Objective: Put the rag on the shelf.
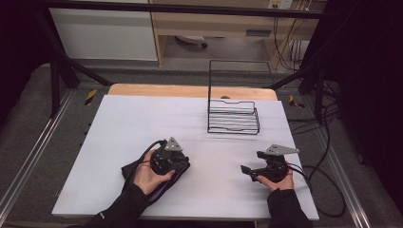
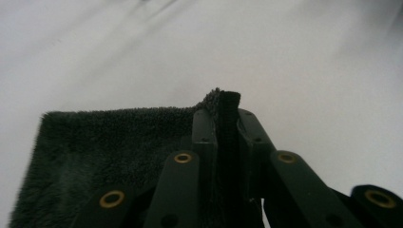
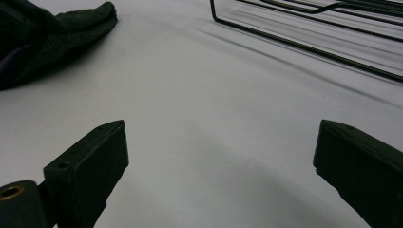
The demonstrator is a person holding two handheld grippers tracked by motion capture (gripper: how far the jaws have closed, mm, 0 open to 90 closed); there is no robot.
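Observation:
A dark green fluffy towel (image 1: 165, 186) lies folded on the white table (image 1: 142, 118) at the front left, under the person's left hand. My left gripper (image 1: 183, 162) sits at the towel's right end. In the left gripper view my gripper (image 2: 223, 118) is shut on a raised fold at the corner of the towel (image 2: 95, 142), the pile pinched between both pads. My right gripper (image 1: 249, 164) rests low at the front right, pointing left. Its jaws (image 3: 221, 152) stand wide open over bare table with nothing between them. The towel's tip (image 3: 71, 28) shows at the upper left there.
A black wire basket (image 1: 233, 116) with a tall back frame stands at the far right of the table; its bottom rails (image 3: 309, 47) run across the top of the right gripper view. Cables trail off the table's right edge.

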